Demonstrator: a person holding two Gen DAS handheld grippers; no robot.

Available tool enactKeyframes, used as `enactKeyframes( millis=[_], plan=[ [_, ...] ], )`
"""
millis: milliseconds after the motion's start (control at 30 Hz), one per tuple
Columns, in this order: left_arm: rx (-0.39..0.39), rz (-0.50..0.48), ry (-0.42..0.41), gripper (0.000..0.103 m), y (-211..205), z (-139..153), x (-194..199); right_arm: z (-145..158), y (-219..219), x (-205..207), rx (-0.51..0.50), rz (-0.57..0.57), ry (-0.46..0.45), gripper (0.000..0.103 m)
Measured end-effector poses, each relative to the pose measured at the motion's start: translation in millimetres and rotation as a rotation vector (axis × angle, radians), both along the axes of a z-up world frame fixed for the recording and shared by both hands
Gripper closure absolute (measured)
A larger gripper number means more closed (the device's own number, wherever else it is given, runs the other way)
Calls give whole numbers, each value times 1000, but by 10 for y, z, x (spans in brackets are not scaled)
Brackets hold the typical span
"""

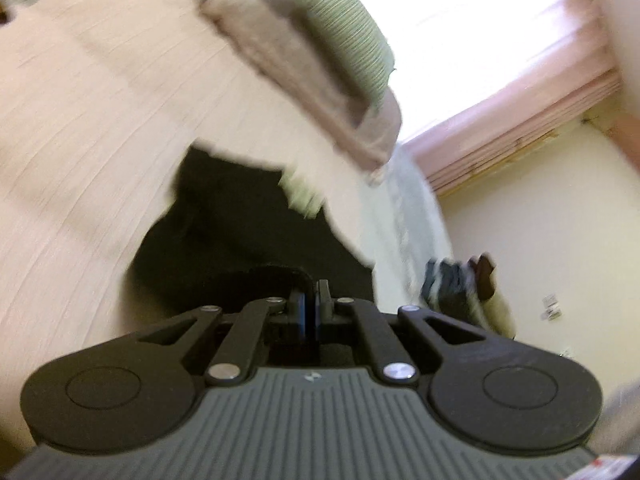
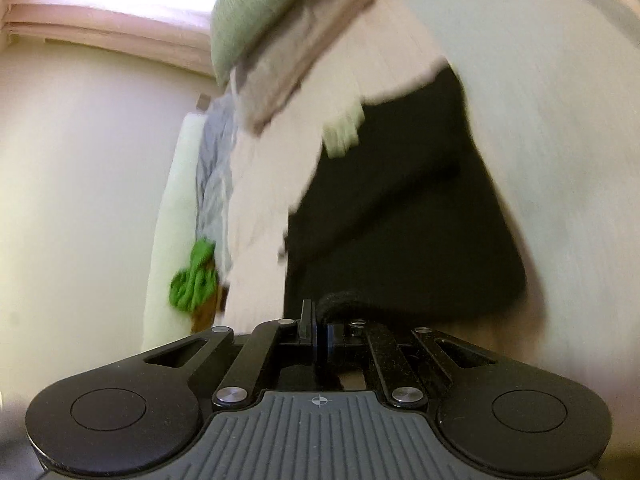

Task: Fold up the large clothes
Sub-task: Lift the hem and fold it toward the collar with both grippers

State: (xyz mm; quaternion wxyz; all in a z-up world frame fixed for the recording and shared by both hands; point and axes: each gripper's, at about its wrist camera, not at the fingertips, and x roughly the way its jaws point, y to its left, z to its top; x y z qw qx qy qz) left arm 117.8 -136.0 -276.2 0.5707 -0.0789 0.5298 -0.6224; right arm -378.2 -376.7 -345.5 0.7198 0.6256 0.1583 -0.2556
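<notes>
A black garment (image 1: 240,236) hangs down over a pale bed cover (image 1: 88,128), and both views are blurred. My left gripper (image 1: 310,300) is shut on a rolled black hem of it. In the right wrist view the same black garment (image 2: 400,208) spreads ahead and to the right. My right gripper (image 2: 318,320) is shut on another thick black edge of it, which curls over the right finger. A small pale green tag or patch (image 1: 302,194) (image 2: 340,136) shows at the garment's far edge.
A striped green pillow (image 1: 348,36) (image 2: 248,16) lies on a folded beige blanket (image 1: 296,80) at the head of the bed. Grey bedding (image 2: 214,168) and a bright green cloth (image 2: 192,276) hang at the bed's side. A lit window with pink blinds (image 1: 500,40) and a cream wall (image 2: 80,160) stand beyond.
</notes>
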Motion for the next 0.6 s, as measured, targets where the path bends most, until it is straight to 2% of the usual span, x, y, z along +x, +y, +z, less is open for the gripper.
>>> enactKeyframes(
  millis=[100, 167, 233, 267, 300, 333, 400, 467, 533, 600],
  plan=[
    [4, 11, 6, 101, -722, -76, 221, -142, -647, 270, 35, -70, 31, 102],
    [70, 29, 5, 100, -1209, -244, 354, -353, -1030, 442, 57, -134, 37, 102],
    [164, 43, 16, 98, -1709, -494, 478, -612, -1337, 516, 83, -202, 54, 90],
    [204, 34, 8, 95, -1909, -617, 535, -700, -1442, 550, 70, -253, 107, 71],
    [266, 40, -18, 94, -2092, -743, 590, -751, -1511, 574, 51, -298, 164, 59],
    [300, 48, -30, 91, -2193, -828, 639, -791, -1537, 568, 28, -317, 200, 59],
    [325, 41, -51, 86, -2314, -917, 748, -841, -1506, 544, -11, -308, 250, 59],
    [338, 33, -75, 73, -2331, -957, 864, -852, -1402, 557, -70, -238, 318, 59],
    [340, -6, -112, 73, -2345, -938, 903, -849, -1315, 648, -149, -143, 393, 59],
    [311, -90, -161, 73, -2375, -903, 873, -839, -1285, 768, -225, -43, 448, 59]
  ],
)
